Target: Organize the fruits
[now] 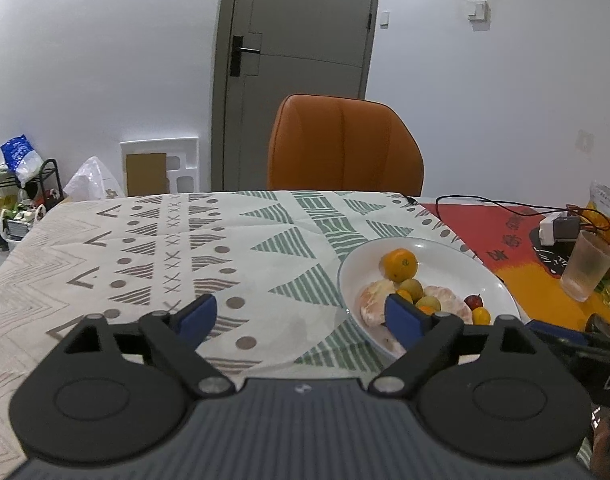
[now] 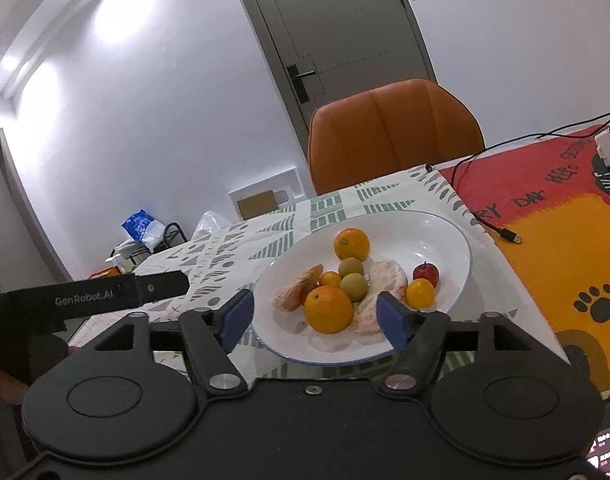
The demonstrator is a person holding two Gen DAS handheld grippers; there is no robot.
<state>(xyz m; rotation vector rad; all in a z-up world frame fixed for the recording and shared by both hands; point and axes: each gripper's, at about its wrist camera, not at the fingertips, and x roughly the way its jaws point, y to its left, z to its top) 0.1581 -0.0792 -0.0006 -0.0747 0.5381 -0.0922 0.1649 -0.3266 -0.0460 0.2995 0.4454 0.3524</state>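
A white plate [image 2: 445, 232] on the patterned tablecloth holds the fruit: a large orange [image 2: 329, 309] at the front, a second orange [image 2: 351, 244] behind, two green-yellow fruits [image 2: 354, 286], a small red fruit [image 2: 426, 273], a small yellow one [image 2: 420, 293] and peeled citrus pieces [image 2: 385, 280]. My right gripper [image 2: 316, 316] stands open at the plate's near rim. The front orange shows between its blue pads, which do not touch it. My left gripper [image 1: 301, 316] is open and empty over the cloth, left of the plate [image 1: 445, 248]; its right pad overlaps the peeled citrus [image 1: 375, 300].
An orange chair [image 1: 345, 148] stands behind the table's far edge. To the right lies a red and orange cat mat [image 2: 545, 220] with a black cable [image 2: 501, 232], a charger [image 1: 553, 230] and a plastic cup [image 1: 587, 266]. Bags and a rack clutter the floor at left [image 1: 25, 184].
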